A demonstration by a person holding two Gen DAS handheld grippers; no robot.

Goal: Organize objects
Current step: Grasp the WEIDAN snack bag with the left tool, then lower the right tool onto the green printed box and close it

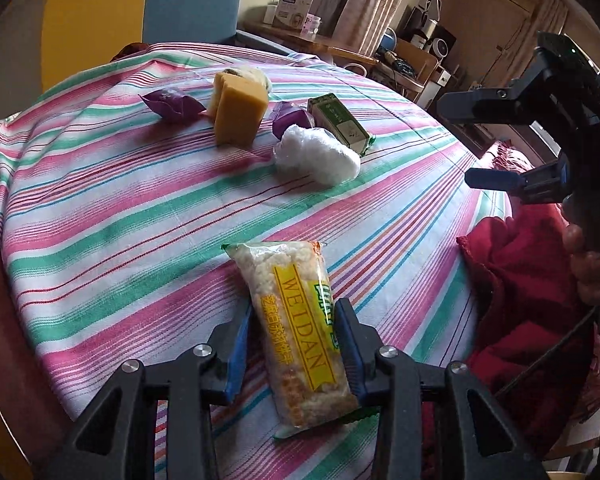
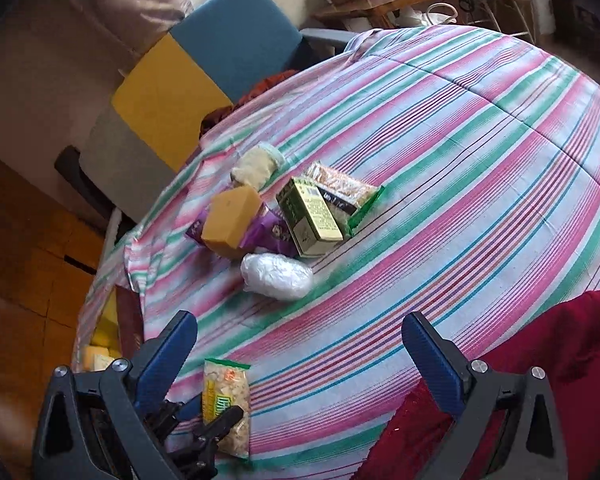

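A big striped cloth point(image 1: 140, 208) with pink, green and white lines is covering the round table. A dark red cloth point(image 1: 512, 280) is lying at the table's edge on the right.

The left gripper point(image 1: 296, 344) is squeezing a long snack pack point(image 1: 300, 332) with a yellow band that says WEIDAN. The blue pads point(image 1: 239, 344) are pressing on both long sides of the pack. The pack is lying on the striped cloth near the front edge.

The right gripper point(image 2: 300, 356) is hanging over the cloth with its jaws wide apart and nothing between them.

Farther back, a small pile of things is sitting near the middle of the table. An orange sponge block point(image 1: 240, 114) is standing up. A green box point(image 1: 340, 120) is lying just beside a white plastic-wrapped lump point(image 1: 318, 156). Two purple packets point(image 1: 172, 106) are lying near the sponge block, one on each side.
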